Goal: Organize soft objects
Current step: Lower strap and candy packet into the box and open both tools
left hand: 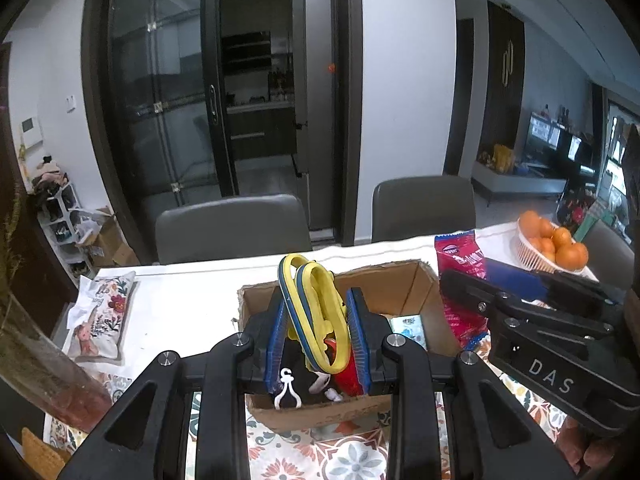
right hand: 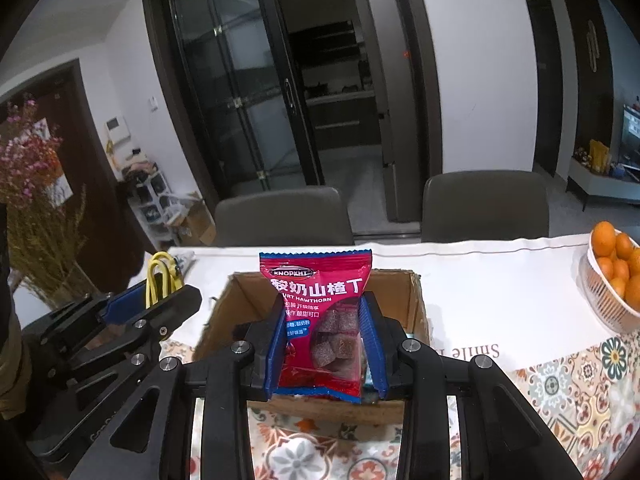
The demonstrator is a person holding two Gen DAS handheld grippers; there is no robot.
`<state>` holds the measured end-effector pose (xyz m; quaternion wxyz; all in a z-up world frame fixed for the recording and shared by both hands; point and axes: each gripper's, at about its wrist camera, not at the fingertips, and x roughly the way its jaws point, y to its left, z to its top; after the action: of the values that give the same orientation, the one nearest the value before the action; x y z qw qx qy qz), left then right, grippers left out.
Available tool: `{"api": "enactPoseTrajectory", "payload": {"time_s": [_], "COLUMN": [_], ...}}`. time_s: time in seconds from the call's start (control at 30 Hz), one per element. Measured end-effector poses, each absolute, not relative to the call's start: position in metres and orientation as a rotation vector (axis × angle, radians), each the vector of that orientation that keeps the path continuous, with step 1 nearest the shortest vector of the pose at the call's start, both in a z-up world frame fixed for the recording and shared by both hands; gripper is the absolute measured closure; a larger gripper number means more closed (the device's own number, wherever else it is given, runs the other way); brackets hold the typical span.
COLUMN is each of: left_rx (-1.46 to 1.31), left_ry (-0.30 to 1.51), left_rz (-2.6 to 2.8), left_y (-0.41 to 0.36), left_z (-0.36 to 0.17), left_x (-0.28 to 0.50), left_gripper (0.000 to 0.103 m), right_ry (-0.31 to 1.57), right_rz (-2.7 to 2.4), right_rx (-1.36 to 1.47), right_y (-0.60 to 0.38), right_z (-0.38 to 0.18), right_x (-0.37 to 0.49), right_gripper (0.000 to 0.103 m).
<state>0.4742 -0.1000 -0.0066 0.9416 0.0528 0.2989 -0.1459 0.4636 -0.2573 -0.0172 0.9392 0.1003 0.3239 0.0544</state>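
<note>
Over the table's cardboard box [left hand: 404, 284], the left gripper [left hand: 318, 340] pinches yellow bands [left hand: 320, 304] between its fingers; the right gripper [right hand: 326, 340] clamps a red snack packet [right hand: 320, 300].

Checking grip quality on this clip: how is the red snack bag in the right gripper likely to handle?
The snack bag probably crinkles and flexes; its film looks thin. Glossy wrap may slip between the right gripper pads. Likely light: only a few candy cubes show.
</note>
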Motion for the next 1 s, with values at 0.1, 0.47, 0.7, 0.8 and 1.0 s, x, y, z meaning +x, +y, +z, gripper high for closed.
{"api": "enactPoseTrajectory", "payload": {"time_s": [0.1, 0.47, 0.7, 0.8, 1.0], "left_rx": [0.118, 0.118, 0.109, 0.113, 0.121], "left_ry": [0.651, 0.782, 0.875, 0.877, 0.847], "left_rz": [-0.31, -0.315, -0.332, -0.309, -0.272], "left_y": [-0.105, -0.118, -0.123, -0.121, -0.112], "left_z": [-0.015, -0.041, -0.058, -0.061, -0.051], "left_x": [0.491, 0.541, 0.561, 0.56, 0.544], "left_gripper": [0.073, 0.072, 0.062, 0.056, 0.052], "right_ry": [0.714, 0.839, 0.908, 0.916, 0.889], "right_rz": [0.126, 0.107, 0.104, 0.091, 0.054], "right_rx": [0.213, 0.189, 0.17, 0.178, 0.153], "right_y": [-0.26, -0.267, -0.266, -0.268, -0.267], "right_z": [-0.027, -0.059, -0.07, -0.07, -0.056], "right_x": [0.48, 0.529, 0.545, 0.543, 0.52], "right_gripper": [0.067, 0.067, 0.058, 0.054, 0.054]}}
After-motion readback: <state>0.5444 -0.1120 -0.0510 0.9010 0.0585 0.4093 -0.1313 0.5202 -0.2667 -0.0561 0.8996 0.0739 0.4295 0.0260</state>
